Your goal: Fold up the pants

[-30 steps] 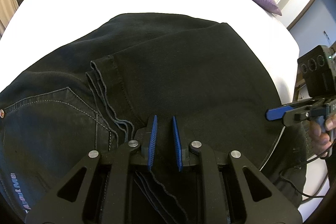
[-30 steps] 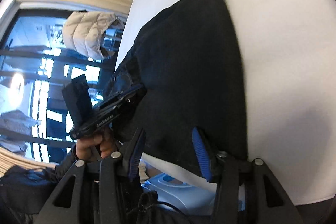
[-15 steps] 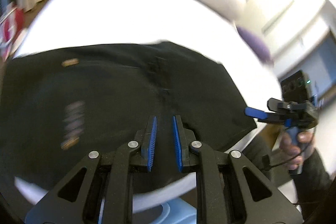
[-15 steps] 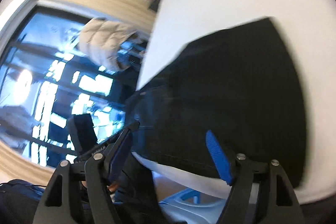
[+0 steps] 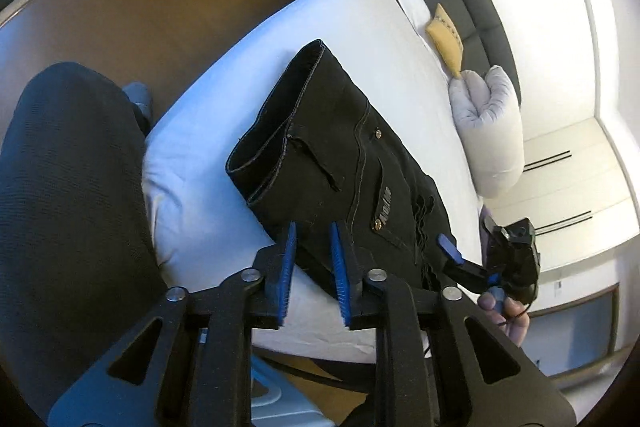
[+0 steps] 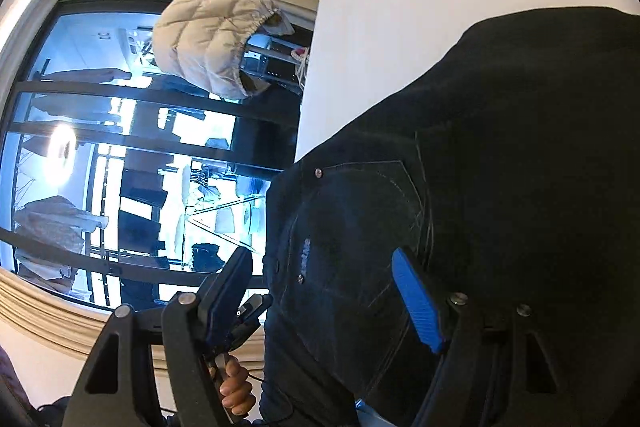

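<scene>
The black pants [image 5: 340,155] lie folded in a compact stack on the white bed [image 5: 340,19], waistband toward the near-left, back pocket up. They also fill the right wrist view [image 6: 480,167]. My left gripper [image 5: 312,239] hovers at the bed's near edge, just above the pants' near corner, its jaws a little apart and empty. My right gripper [image 6: 324,271] is wide open and empty over the pocket end of the pants; it also shows in the left wrist view [image 5: 452,251], at the pants' right end.
A grey pillow [image 5: 488,131] and a tan cushion [image 5: 446,35] lie at the head of the bed. The person's dark leg [image 5: 68,207] stands left of the bed. Brown floor lies beyond. A beige puffer jacket [image 6: 208,43] hangs by the window.
Both grippers have pulled back from the pants toward the bed's near edge. The left view swung from close over the cloth to a wider look at the whole folded stack.
</scene>
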The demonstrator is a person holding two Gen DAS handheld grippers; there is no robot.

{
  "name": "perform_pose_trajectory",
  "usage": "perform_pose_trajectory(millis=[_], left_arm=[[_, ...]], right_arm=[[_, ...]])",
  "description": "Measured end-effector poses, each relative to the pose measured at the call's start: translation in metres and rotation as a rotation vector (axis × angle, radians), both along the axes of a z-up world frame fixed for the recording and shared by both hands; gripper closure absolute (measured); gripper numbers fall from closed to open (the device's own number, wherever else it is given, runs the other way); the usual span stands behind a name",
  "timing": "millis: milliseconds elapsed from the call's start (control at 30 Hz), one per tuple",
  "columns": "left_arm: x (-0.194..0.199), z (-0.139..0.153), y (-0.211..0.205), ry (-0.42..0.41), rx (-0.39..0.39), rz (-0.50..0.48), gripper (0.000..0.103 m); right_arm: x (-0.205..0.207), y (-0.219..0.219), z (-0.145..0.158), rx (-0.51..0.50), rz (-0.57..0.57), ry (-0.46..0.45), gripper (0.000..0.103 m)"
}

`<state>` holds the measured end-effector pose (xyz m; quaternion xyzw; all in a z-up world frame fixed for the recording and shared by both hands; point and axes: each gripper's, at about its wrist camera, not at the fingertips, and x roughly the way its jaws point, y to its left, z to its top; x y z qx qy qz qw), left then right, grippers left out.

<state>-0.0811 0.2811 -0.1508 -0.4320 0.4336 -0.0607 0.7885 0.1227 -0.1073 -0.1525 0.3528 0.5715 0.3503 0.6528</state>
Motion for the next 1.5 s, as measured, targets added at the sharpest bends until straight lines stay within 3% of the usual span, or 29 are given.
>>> perform_pose_trajectory(millis=[33, 100, 133, 333, 467, 600, 667, 700, 733, 933, 1033, 1300, 1500], left_arm=[[-0.001, -0.003, 0.001, -0.006, -0.01, 0.003, 0.073], [-0.001, -0.007, -0.001, -0.002, -0.034, 0.022, 0.033], [0.0, -0.011, 0.001, 0.011, -0.055, 0.045, 0.027], [0.009, -0.036, 0.004, 0.055, -0.19, 0.118, 0.024], [0.015, -0.04, 0.005, 0.021, -0.215, 0.15, 0.016], [0.023, -0.046, 0.005, 0.001, -0.234, 0.167, 0.016], [0.028, -0.045, 0.004, -0.008, -0.223, 0.162, 0.024], [0.033, -0.044, 0.002, -0.014, -0.22, 0.156, 0.04], [0.037, -0.043, 0.0, -0.007, -0.214, 0.142, 0.046], [0.043, -0.045, 0.002, 0.015, -0.241, 0.152, 0.078], [0.049, -0.036, -0.001, -0.007, -0.201, 0.133, 0.09], [0.082, 0.047, -0.052, -0.166, 0.059, -0.028, 0.092], [0.119, 0.108, -0.17, -0.313, 0.291, -0.307, 0.092]], right_arm=[[0.004, 0.001, -0.008, -0.03, 0.008, 0.029, 0.027], [0.005, -0.001, -0.029, -0.07, 0.022, 0.095, 0.034], [0.006, -0.003, -0.032, -0.066, 0.014, 0.094, 0.038], [-0.001, -0.009, -0.03, -0.05, 0.011, 0.075, 0.037], [-0.001, -0.011, -0.029, -0.033, 0.0, 0.082, 0.037], [-0.002, -0.009, -0.029, -0.034, -0.003, 0.083, 0.037], [-0.002, -0.009, -0.028, -0.034, -0.006, 0.083, 0.037], [-0.002, -0.009, -0.029, -0.034, -0.008, 0.082, 0.037], [-0.003, -0.009, -0.028, -0.035, -0.008, 0.081, 0.037], [0.001, -0.005, -0.03, -0.05, -0.004, 0.095, 0.037], [0.002, -0.002, -0.031, -0.071, 0.0, 0.1, 0.037], [0.001, -0.011, -0.022, -0.047, -0.046, 0.076, 0.034], [0.001, -0.063, 0.02, 0.072, -0.113, -0.007, 0.025]])
